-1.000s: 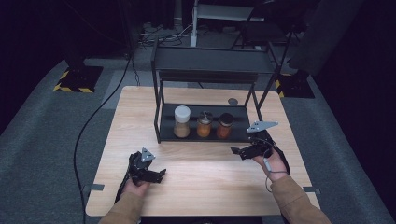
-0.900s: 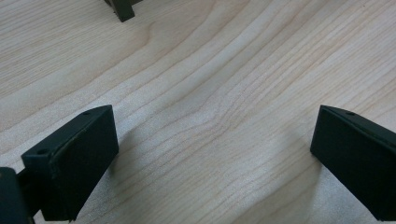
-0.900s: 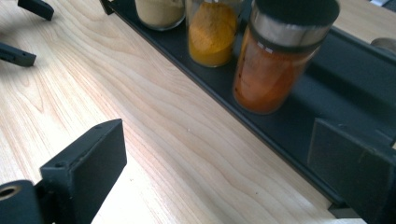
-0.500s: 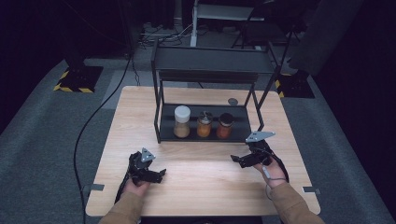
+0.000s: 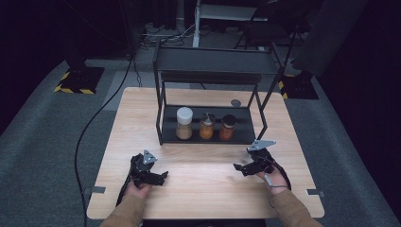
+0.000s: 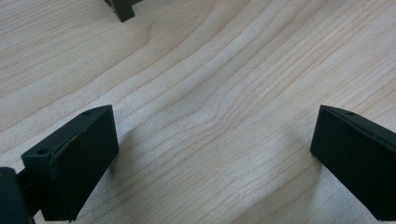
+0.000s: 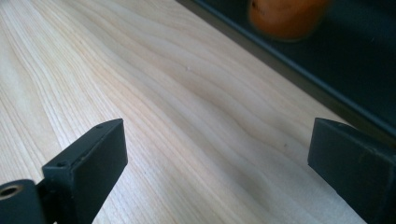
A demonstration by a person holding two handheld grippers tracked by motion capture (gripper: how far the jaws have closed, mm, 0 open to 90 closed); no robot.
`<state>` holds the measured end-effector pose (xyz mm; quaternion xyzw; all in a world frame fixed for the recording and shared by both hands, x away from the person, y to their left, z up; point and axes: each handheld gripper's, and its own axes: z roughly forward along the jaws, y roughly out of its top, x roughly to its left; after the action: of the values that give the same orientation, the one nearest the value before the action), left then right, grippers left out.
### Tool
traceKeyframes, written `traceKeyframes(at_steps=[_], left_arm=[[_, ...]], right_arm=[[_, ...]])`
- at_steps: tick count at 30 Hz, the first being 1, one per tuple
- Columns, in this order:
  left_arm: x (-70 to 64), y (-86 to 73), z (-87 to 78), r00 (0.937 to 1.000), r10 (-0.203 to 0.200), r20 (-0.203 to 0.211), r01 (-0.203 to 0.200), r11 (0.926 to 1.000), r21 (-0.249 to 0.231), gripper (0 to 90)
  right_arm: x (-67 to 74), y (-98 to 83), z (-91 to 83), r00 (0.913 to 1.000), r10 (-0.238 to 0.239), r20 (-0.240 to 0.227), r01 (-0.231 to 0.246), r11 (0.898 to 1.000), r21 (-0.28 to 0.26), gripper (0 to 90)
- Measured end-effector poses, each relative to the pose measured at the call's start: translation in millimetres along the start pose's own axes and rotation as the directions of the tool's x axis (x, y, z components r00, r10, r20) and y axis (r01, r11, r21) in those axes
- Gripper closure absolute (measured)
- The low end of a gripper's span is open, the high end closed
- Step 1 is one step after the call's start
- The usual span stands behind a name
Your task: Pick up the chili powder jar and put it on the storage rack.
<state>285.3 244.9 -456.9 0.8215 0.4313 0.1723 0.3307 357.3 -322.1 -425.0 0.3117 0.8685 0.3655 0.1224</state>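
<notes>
Three jars on the lower shelf of the black rack, the orange jar nearest the right gripper, jaws spread and empty like the left gripper; best approached level, jaws straddling the body below the lid.

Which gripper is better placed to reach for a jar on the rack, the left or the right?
Probably the right gripper. It sits open near the rack, close to the orange jar, which shows just ahead in its own view. The left gripper, also open, sits farther back.
</notes>
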Motion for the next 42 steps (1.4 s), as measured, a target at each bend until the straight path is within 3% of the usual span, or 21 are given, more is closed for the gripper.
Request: traceKeyframes(at_steps=[22,29,33,42], left_arm=[[-0.1,0.1,0.1,1.0000,-0.001,0.000,0.001,1.0000,0.000,0.4],[-0.1,0.1,0.1,1.0000,-0.001,0.000,0.001,1.0000,0.000,0.4],[-0.2,-0.1,0.2,1.0000,-0.002,0.000,0.002,1.0000,-0.001,0.4],[-0.4,0.0,0.2,1.0000,-0.002,-0.001,0.002,1.0000,-0.001,0.4]], right_arm=[[1.1,-18.5,10.9,0.9998,0.016,-0.010,-0.016,0.999,0.041,4.5],[4.3,-25.1,11.8,1.0000,-0.005,0.002,0.005,1.000,0.022,3.3],[6.2,-35.7,13.9,0.9996,-0.028,0.009,0.028,0.999,-0.016,0.2],[6.6,-35.7,14.1,0.9995,-0.029,0.010,0.029,0.999,-0.016,0.0]])
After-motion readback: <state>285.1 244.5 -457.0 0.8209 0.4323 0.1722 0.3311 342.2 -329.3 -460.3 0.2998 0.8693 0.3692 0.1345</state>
